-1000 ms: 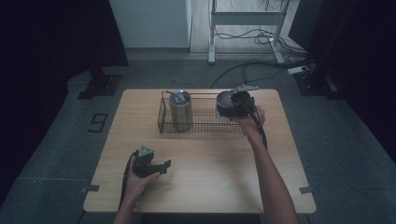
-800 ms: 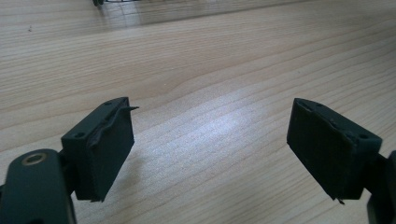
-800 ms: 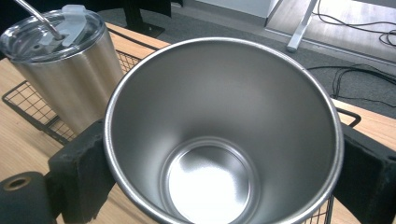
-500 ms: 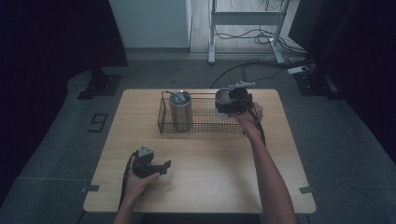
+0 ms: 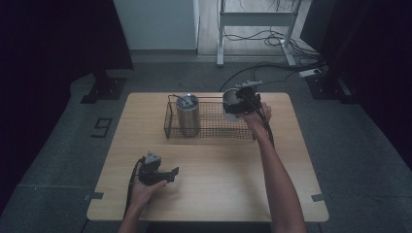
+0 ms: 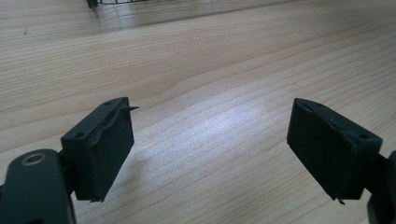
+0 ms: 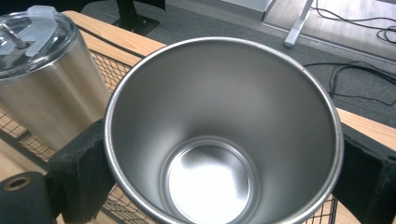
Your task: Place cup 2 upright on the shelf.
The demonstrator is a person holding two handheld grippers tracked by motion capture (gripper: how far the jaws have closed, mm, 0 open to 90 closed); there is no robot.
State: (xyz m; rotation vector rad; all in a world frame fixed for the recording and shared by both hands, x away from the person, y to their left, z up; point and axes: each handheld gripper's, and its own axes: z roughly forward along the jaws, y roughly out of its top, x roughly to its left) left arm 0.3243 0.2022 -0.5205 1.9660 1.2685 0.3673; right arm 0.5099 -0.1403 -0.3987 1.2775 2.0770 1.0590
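the right tongs (image 5: 239, 103) pinch an open steel cup (image 7: 224, 135) upright over the right end of the wire basket (image 5: 214, 127), seemingly not yet set down. a lidded cup (image 5: 187, 114) stands at its left end. the left tongs (image 5: 167, 173), spread and empty, rest on the counter (image 5: 218, 184) well apart.

The high view looks forward and down from above the person's side, far enough back to take in the whole wooden table (image 5: 214, 194) and the grey floor around it. The left gripper view sits very low and close over the near left of the tabletop (image 6: 201, 93), facing the far side, where the foot of the wire basket (image 6: 100, 2) just enters its top edge. The right gripper view looks steeply down, very close, at the far right of the table. It shares with the high view the basket (image 7: 112, 65), the lidded tumbler (image 7: 42, 88) and the floor cables (image 7: 359, 79) beyond.
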